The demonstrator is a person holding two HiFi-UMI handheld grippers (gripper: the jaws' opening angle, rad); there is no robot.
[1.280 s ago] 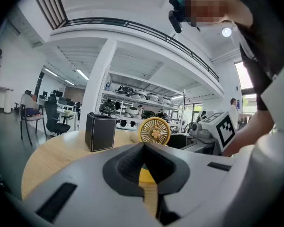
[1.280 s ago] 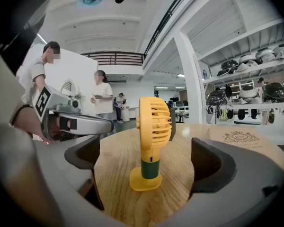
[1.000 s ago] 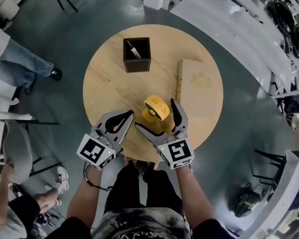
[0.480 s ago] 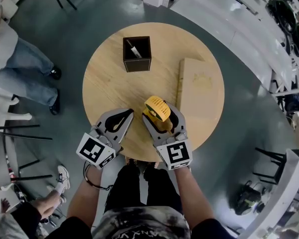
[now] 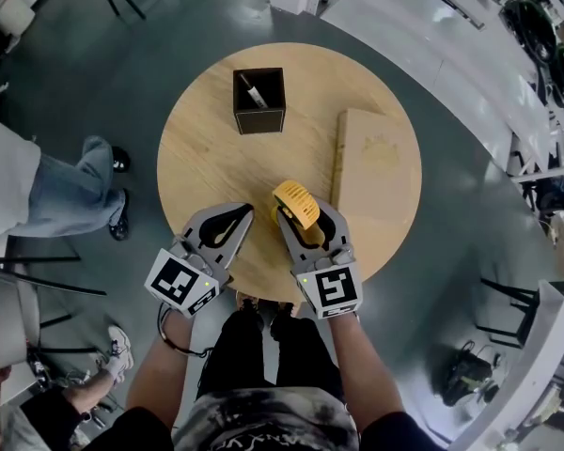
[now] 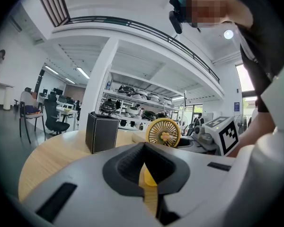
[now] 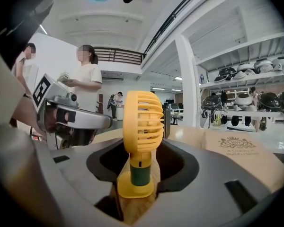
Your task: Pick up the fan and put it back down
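Right gripper point(image 5: 304, 216) fingers closing round yellow fan point(image 5: 296, 205) stem, frame centre, not yet clamped; keep stem centred, lift straight. Left gripper point(image 5: 240, 219) fingers together, idle.

The fan point(image 7: 143, 126) is yellow with a green neck; the table point(image 5: 207, 158) is pale wood grain; the box point(image 5: 258, 123) is black.
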